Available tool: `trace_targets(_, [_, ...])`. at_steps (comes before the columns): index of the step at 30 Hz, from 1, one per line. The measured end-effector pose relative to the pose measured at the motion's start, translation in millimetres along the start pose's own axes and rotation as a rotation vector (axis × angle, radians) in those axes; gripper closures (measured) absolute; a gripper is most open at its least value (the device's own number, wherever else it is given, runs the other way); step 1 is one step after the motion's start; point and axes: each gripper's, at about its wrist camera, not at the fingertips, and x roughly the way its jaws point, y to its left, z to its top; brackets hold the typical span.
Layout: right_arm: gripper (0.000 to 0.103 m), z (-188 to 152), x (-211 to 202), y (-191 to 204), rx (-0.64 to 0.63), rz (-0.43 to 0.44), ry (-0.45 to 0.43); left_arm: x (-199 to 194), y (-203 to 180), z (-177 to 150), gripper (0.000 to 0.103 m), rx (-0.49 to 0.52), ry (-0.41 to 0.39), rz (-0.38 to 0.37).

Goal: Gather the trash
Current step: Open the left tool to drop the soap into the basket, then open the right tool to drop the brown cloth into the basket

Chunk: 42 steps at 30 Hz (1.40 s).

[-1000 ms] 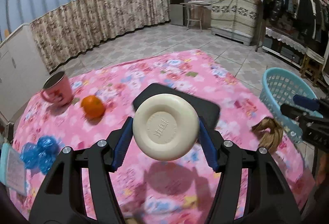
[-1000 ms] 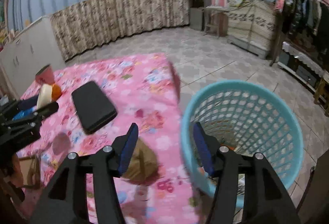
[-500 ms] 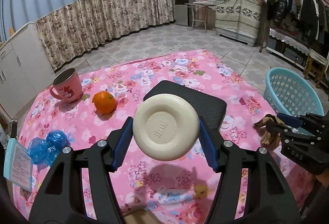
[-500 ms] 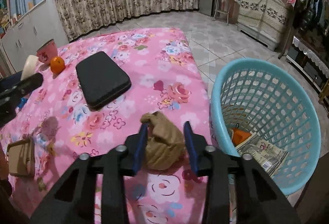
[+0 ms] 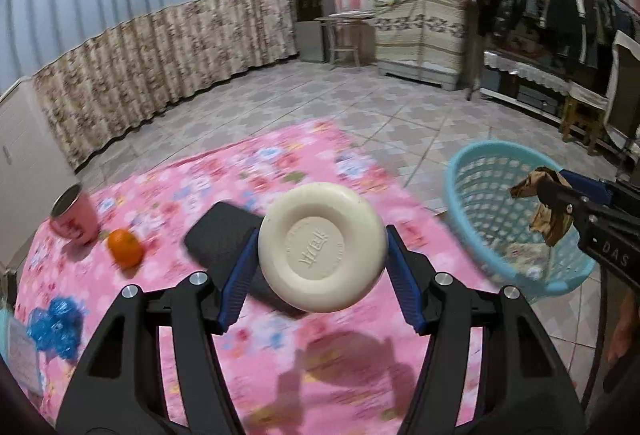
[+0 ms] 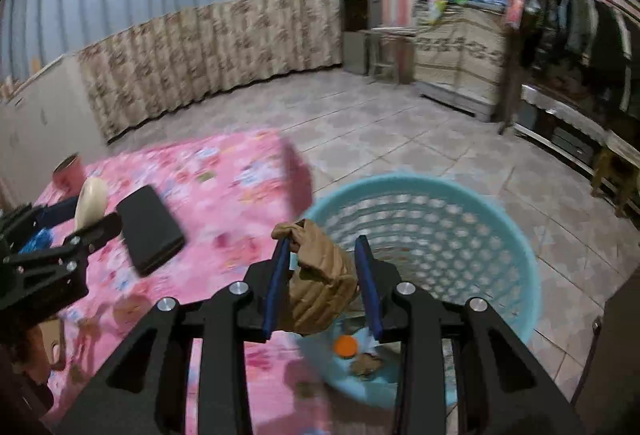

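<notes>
My right gripper is shut on a crumpled brown paper wad and holds it in the air at the near rim of the light blue basket. The wad and basket also show in the left wrist view, at the right. The basket holds paper and an orange scrap. My left gripper is shut on a cream round container, held above the pink floral table. A blue plastic wad lies at the table's left edge.
A black case, an orange and a pink mug sit on the table. A small tan box lies near the front left. The basket stands on the tiled floor to the right of the table; furniture lines the far walls.
My right gripper closed on the brown paper wad, lifted it off the table and carried it right to the basket's rim. My left gripper kept hold of the cream container.
</notes>
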Motion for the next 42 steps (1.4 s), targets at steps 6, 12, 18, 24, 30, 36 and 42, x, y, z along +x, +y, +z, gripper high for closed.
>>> trace_targets(6, [0.069,7,-6,-53,0.072,-0.086,-0.031,5,-54,19,0.042,0.056,-0.034,-0.073])
trace_targets(12, [0.069,4,-8,-99,0.180,-0.129,-0.043,25,-102,32,0.042,0.087,-0.032,-0.145])
trace_targets(18, [0.069,1,-7,-125,0.241,-0.147,-0.048,45,-135,44,0.042,0.106,-0.027,-0.182])
trace_targets(24, [0.069,-3,0,-136,0.272,-0.146,-0.038,53,-158,48,0.028,0.142,-0.034,-0.178])
trace_targets(30, [0.069,-6,8,-132,0.257,-0.141,-0.023,43,-150,49,0.017,0.129,-0.053,-0.157])
trace_targets(36, [0.069,-6,19,-120,0.243,-0.132,0.000,36,-119,51,0.012,0.080,-0.067,-0.119])
trace_targets(42, [0.066,-6,34,-101,0.208,-0.127,0.037,32,-89,44,0.009,0.042,-0.061,-0.083])
